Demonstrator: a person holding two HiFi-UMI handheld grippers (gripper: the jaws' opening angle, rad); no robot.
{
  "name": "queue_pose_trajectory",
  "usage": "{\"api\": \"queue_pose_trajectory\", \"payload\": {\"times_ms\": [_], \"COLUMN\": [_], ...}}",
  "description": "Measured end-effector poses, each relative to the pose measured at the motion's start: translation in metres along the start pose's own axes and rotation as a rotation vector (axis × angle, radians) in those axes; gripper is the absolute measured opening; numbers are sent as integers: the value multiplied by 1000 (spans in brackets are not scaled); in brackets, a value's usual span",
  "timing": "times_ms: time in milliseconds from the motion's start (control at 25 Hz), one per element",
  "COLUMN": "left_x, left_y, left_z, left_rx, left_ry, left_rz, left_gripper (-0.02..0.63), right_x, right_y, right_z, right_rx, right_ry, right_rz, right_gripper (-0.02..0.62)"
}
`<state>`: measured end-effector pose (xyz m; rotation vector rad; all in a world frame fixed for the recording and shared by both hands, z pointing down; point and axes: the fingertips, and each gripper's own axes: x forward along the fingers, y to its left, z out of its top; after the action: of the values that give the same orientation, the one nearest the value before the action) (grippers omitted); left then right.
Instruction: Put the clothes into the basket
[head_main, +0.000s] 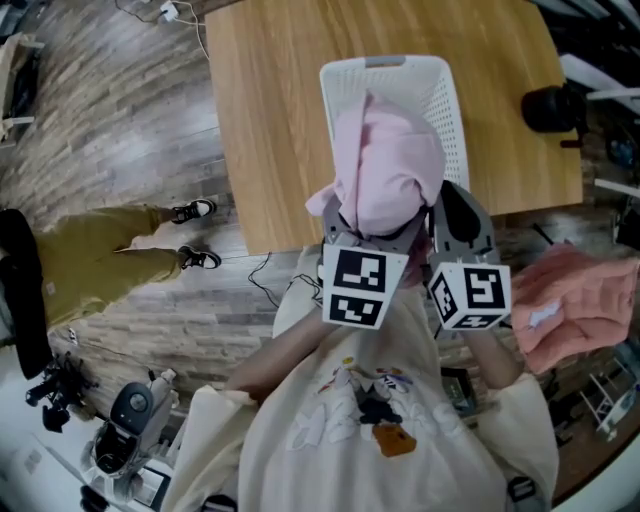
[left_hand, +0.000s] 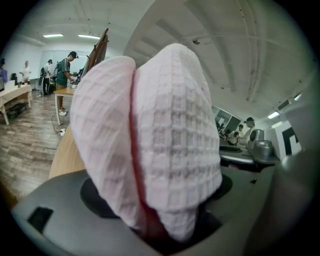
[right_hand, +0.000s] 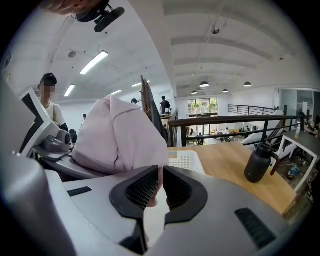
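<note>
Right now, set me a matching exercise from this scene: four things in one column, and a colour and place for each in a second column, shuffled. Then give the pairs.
Things:
1. garment
2. basket
3. jug
4. cloth

Colour and place:
A. black, near the right edge of the table
B. peach, off the table, at the right
C. pink, held up by the left gripper over the basket
D. white, standing on the table

Pairs: 1-C, 2-D, 3-A, 4-B
</note>
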<state>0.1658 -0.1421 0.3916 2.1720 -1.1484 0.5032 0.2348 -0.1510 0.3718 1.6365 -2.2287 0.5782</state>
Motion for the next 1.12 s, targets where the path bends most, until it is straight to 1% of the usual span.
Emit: {"api": "queue_pose_trajectory", "payload": {"times_ms": [120, 480, 680, 800, 1000, 1120], "left_x": [11, 45, 66, 75, 88, 102], "left_y": [4, 29, 35, 43, 48, 49], "left_z": [-3, -8, -16, -23, -25, -31], "left_rx": [-32, -83, -108, -126, -99, -126], "left_ry": [-1, 10, 7, 22, 34, 53], "left_rz": [22, 83, 127, 146, 177, 179], "left_gripper": [411, 411, 411, 411, 411, 411], "right_x": [8, 41, 56, 67, 81, 89], "right_y": [-4, -10, -17, -16, -26, -38], "right_z": [-2, -9, -14, -20, -28, -36], "right_rx": [-13, -38, 0, -17, -25, -16], "right_ry": [6, 42, 52, 71, 89, 110], "right_rz": [10, 33, 58, 50, 35, 26], "right_gripper": [51, 50, 51, 51, 51, 51]}}
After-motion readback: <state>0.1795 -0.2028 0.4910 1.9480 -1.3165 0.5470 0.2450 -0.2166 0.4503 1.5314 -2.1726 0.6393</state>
